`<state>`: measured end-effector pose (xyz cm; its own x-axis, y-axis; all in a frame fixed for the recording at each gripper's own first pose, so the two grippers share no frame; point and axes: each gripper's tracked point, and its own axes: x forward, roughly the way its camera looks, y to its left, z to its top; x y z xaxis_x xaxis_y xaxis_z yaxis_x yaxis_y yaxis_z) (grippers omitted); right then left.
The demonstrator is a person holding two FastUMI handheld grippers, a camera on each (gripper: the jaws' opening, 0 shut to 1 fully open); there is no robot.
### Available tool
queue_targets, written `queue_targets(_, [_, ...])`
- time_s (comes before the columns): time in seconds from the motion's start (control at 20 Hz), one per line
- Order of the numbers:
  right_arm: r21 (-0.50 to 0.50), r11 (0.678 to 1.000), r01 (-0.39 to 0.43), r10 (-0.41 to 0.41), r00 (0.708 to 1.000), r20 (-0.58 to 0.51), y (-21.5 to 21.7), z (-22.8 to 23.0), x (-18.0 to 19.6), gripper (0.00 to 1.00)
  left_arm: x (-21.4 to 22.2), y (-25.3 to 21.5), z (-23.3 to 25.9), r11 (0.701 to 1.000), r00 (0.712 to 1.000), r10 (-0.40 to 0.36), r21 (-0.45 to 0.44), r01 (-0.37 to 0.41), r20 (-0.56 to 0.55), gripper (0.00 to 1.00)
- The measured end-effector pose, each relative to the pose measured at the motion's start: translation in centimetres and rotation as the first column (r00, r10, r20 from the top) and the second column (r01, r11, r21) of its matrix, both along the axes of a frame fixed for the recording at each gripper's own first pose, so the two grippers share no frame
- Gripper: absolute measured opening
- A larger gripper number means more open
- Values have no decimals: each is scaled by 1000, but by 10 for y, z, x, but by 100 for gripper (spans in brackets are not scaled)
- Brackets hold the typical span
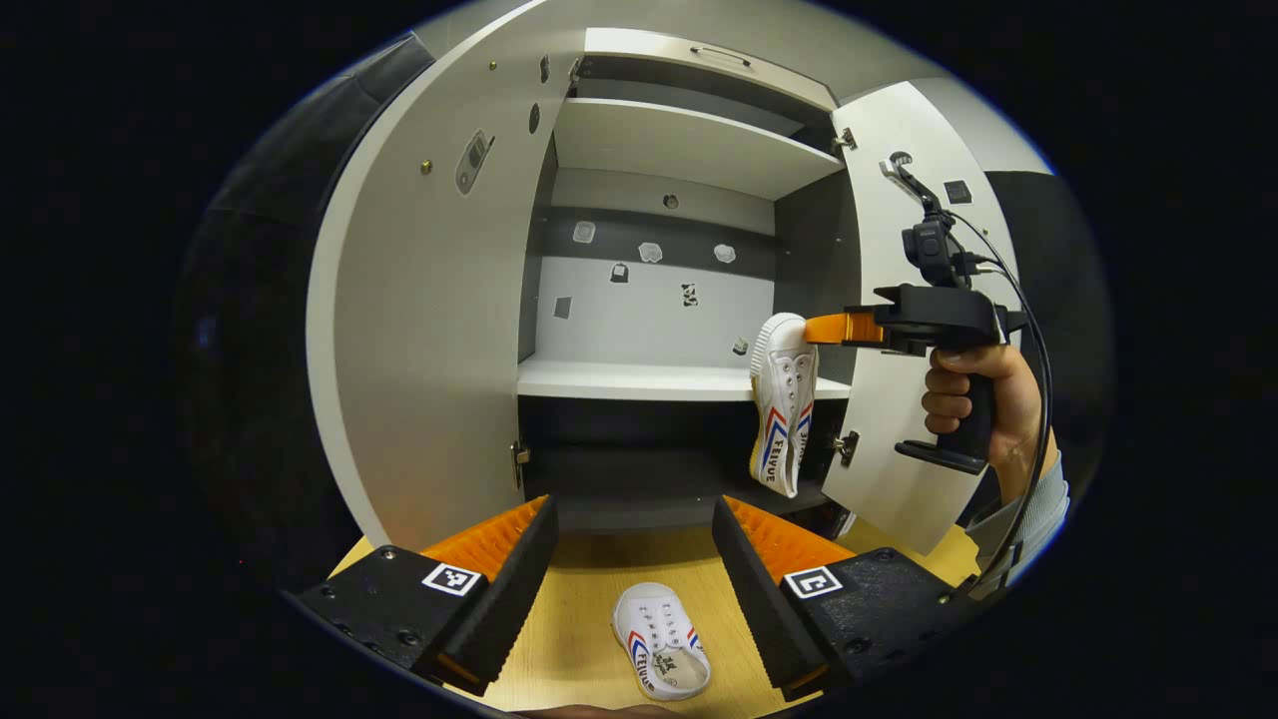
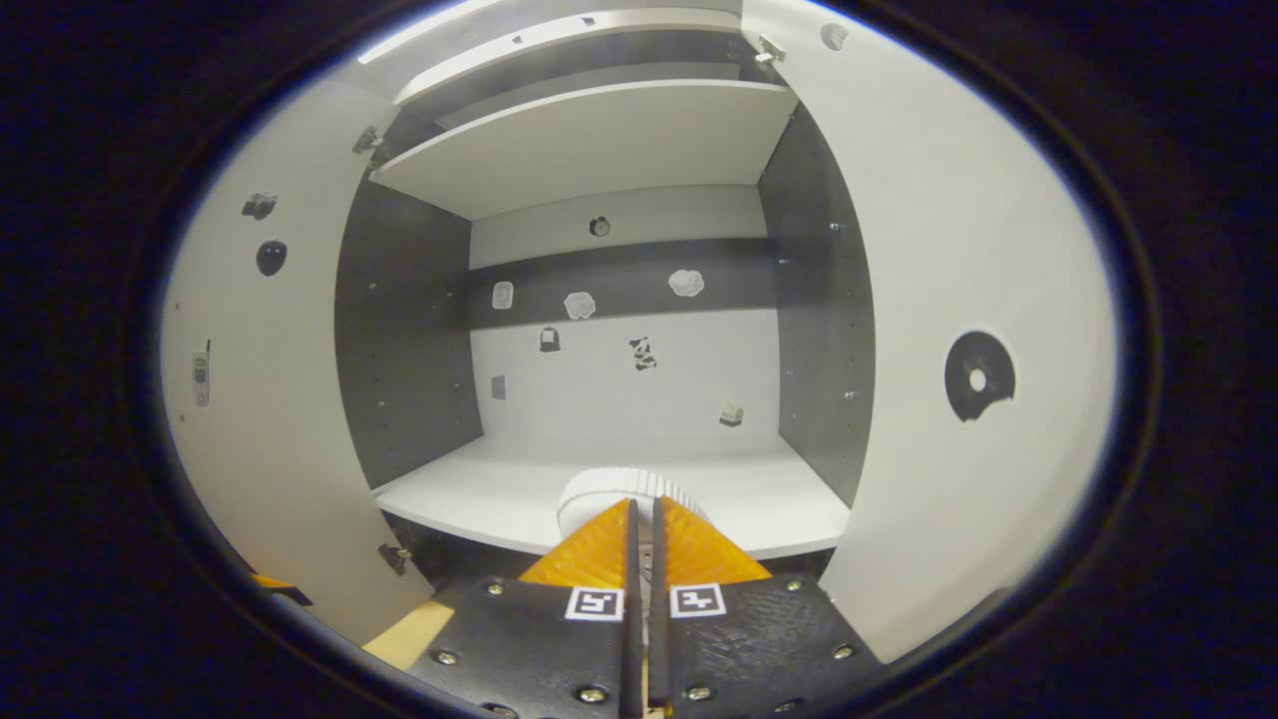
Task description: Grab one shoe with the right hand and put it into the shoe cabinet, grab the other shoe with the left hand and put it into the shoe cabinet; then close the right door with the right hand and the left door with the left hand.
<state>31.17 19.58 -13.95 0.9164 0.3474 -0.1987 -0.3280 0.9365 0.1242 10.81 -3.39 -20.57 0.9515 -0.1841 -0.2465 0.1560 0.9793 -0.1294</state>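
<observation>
Shoe cabinet (image 1: 689, 384): we log both doors swung open; the left door (image 1: 429, 330) and right door (image 1: 904, 300) flank a pale middle shelf (image 2: 519, 499) that is bare where we can see it.

Floor (image 1: 579, 609): light wood boards in front of the cabinet.

Right gripper (image 2: 641, 529): we record the fingers nearly together, clamped on the heel of the first shoe (image 1: 784, 409). In the left gripper view this shoe hangs toe-down from the gripper, at the shelf's front edge near the right door, not yet resting on anything.

Left gripper (image 1: 634, 544): fingers wide apart, holding nothing, poised above the floor.

Second shoe (image 1: 661, 639): lying on the floor between and below the left fingers, laces up, untouched.

Handling note, our judgement: carry the hanging shoe further over the shelf, clear of the right door's edge, and lower it until the toe or sole takes the weight before parting the fingers, or it may tip off the lip.
</observation>
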Motion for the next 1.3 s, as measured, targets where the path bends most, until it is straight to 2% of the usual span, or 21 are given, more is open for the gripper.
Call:
queue_targets(0.1, [-30, 999, 32, -32, 999, -28, -8, -22, -8, 2, -8, 4, -2, 1000, 1000, 10, 13, -10, 5, 94])
queue_targets(0.25, [-28, 999, 16, -17, 1000, -25, -4, -36, -30, 3, -23, 8, -5, 1000, 1000, 4, 26, -4, 5, 95])
queue_targets(0.3, [-27, 1000, 8, -9, 1000, -25, -3, -41, -39, 8, -25, 10, -4, 1000, 1000, 4, 30, -5, 12, 95])
queue_targets(0.4, [-48, 999, 22, -23, 999, -24, -8, -49, -52, 8, -33, 16, -3, 999, 1000, 10, 33, -10, 20, 95])
queue_targets(0.45, [-56, 998, 18, -19, 1000, -19, -7, -52, -60, 12, -36, 18, -3, 999, 1000, 10, 34, -11, 20, 95])
queue_targets(0.5, [-61, 998, 15, -16, 1000, -21, -7, -55, -68, 25, -40, 21, -2, 999, 1000, 13, 36, -14, 22, 94])
queue_targets(0.55, [-61, 998, 20, -21, 1000, -22, -8, -56, -74, 29, -42, 24, 0, 999, 999, 17, 39, -18, 28, 94])
queue_targets(0.6, [-57, 998, 25, -26, 1000, -14, -6, -46, -79, 42, -45, 27, 4, 999, 999, 19, 45, -20, 39, 95])
queue_targets(0.65, [-56, 998, 36, -37, 999, -3, -8, -43, -83, 47, -47, 30, 7, 999, 998, 22, 47, -24, 53, 95])
queue_targets(0.7, [-57, 997, 43, -43, 999, 7, -10, -40, -88, 64, -49, 33, 11, 999, 997, 27, 45, -30, 67, 94])
queue_targets(0.8, [-50, 998, 38, -37, 999, 15, -7, -38, -98, 82, -52, 35, 17, 999, 996, 28, 44, -32, 84, 95])
queue_targets(0.85, [-46, 999, 20, -19, 1000, 19, -1, -39, -104, 84, -54, 35, 17, 999, 996, 26, 45, -30, 88, 94])
queue_targets(0.9, [-49, 999, 14, -13, 1000, 19, 3, -44, -107, 95, -56, 36, 17, 999, 996, 26, 43, -30, 88, 94])
queue_targets(1.1, [-75, 997, 13, -15, 1000, -25, 22, -87, -110, 98, -57, 38, 12, 999, 997, 30, 40, -33, 76, 94])
queue_targets(1.3, [-34, 999, 18, -21, 996, -87, 58, -140, -103, 98, -54, 43, 3, 999, 997, 37, 31, -39, 60, 94])
